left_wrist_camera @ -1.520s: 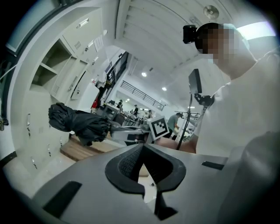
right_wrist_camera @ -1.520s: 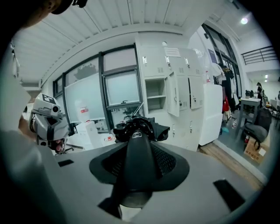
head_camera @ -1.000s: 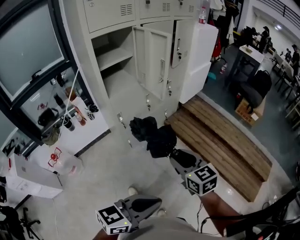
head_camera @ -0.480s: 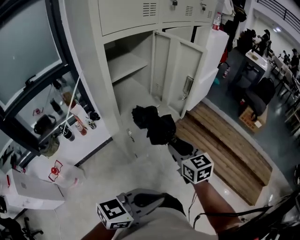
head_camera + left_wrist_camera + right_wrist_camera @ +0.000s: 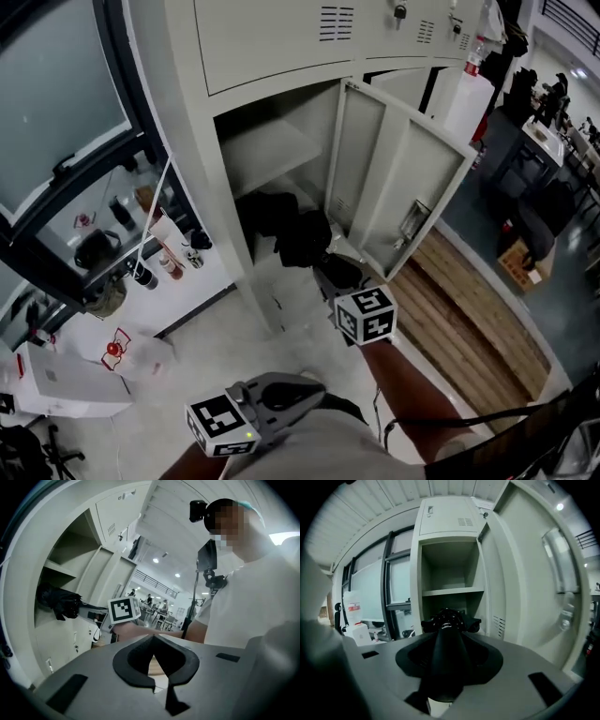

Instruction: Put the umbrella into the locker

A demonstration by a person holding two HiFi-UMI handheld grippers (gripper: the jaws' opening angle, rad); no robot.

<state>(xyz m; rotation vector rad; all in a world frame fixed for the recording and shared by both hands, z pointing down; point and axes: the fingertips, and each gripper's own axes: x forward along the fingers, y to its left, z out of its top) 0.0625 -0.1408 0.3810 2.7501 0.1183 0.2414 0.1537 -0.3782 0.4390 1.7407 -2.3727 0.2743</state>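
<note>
Black umbrella (image 5: 284,225), clamped in the right gripper (image 5: 325,265) fingers, has now entered the locker (image 5: 272,141); left gripper (image 5: 152,641) fingers closed, empty.

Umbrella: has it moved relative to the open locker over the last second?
Yes. The umbrella was out over the floor, short of the locker. Now, held in the right tongs, its front end is inside the opening, under the shelf.

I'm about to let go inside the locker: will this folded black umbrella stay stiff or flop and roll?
Held by one end in the right tool, the umbrella sticks out without drooping, so its shaft seems stiff. Its loose, bunched fabric looks floppy and probably damps rolling.
</note>
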